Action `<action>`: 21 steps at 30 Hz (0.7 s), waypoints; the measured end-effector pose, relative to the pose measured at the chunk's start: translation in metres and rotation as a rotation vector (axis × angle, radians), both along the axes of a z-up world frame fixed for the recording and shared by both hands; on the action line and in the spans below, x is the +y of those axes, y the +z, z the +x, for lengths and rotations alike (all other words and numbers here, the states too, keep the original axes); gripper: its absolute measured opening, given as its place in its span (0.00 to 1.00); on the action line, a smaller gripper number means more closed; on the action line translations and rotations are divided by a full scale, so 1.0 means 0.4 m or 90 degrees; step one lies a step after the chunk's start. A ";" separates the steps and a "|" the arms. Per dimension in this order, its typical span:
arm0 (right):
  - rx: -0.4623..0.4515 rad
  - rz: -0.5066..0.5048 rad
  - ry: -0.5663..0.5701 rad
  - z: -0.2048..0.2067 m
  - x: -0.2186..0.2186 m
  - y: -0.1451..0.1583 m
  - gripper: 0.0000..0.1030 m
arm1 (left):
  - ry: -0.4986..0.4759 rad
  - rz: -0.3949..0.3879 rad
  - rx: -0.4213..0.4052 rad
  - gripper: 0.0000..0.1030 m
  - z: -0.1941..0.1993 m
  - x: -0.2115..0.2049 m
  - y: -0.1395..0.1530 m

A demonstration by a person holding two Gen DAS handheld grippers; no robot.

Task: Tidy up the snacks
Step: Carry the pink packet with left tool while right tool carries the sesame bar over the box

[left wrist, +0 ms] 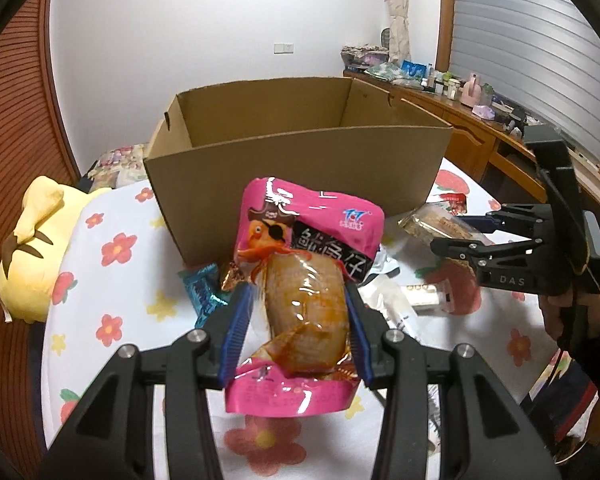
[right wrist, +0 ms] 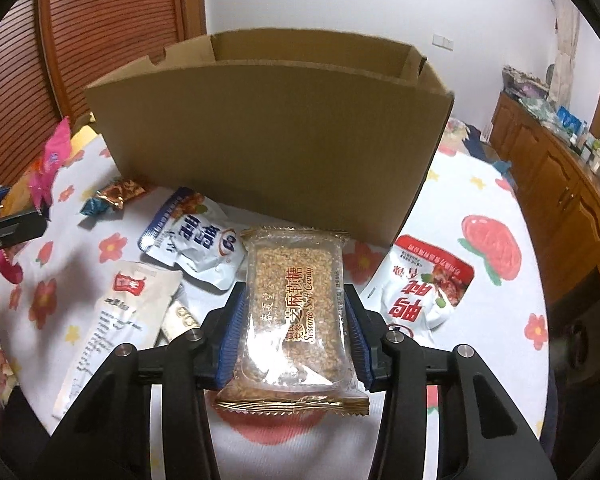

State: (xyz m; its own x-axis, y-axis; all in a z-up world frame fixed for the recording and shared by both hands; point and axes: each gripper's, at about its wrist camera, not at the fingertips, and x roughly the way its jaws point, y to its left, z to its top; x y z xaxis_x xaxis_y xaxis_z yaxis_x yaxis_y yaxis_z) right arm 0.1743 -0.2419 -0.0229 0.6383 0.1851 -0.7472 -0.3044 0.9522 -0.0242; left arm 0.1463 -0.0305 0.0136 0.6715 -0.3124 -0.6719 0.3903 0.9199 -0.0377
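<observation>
My left gripper point(left wrist: 298, 300) is shut on a pink snack packet point(left wrist: 300, 292) with a cartoon pirate, held just in front of an open cardboard box point(left wrist: 296, 160). My right gripper point(right wrist: 296, 300) is shut on a clear sesame candy bar packet point(right wrist: 296, 308), held before the same box point(right wrist: 272, 148). In the left wrist view the right gripper point(left wrist: 456, 236) reaches in from the right with the sesame bar point(left wrist: 436, 222). The left gripper's black fingers point(right wrist: 8, 228) and the pink packet point(right wrist: 52, 160) show at the left edge of the right wrist view.
Loose snacks lie on the flowered cloth: a blue candy point(left wrist: 202, 292), a white-blue packet point(right wrist: 196, 236), a white packet with red logo point(right wrist: 116, 320), a red-white packet point(right wrist: 428, 288), a brown wrapped candy point(right wrist: 120, 192). A yellow plush toy point(left wrist: 40, 248) sits left. A wooden cabinet point(right wrist: 560, 184) stands right.
</observation>
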 end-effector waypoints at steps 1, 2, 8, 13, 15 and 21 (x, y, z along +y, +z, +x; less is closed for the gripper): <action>-0.005 0.001 0.000 -0.005 0.000 0.006 0.45 | -0.001 0.001 -0.002 0.42 0.000 -0.002 0.005; -0.011 0.004 0.000 -0.012 -0.001 0.015 0.45 | -0.001 0.001 -0.003 0.42 -0.001 -0.006 0.009; -0.039 0.019 0.012 -0.036 -0.004 0.075 0.45 | -0.004 0.000 -0.020 0.42 0.003 -0.018 0.046; -0.071 0.032 0.026 -0.048 -0.002 0.141 0.45 | -0.008 -0.009 -0.039 0.42 0.017 -0.021 0.089; -0.085 0.037 0.033 -0.048 0.001 0.170 0.45 | -0.008 -0.014 -0.046 0.42 0.027 -0.022 0.109; -0.118 0.044 0.052 -0.021 0.011 0.245 0.45 | -0.004 -0.016 -0.066 0.42 0.084 -0.026 0.167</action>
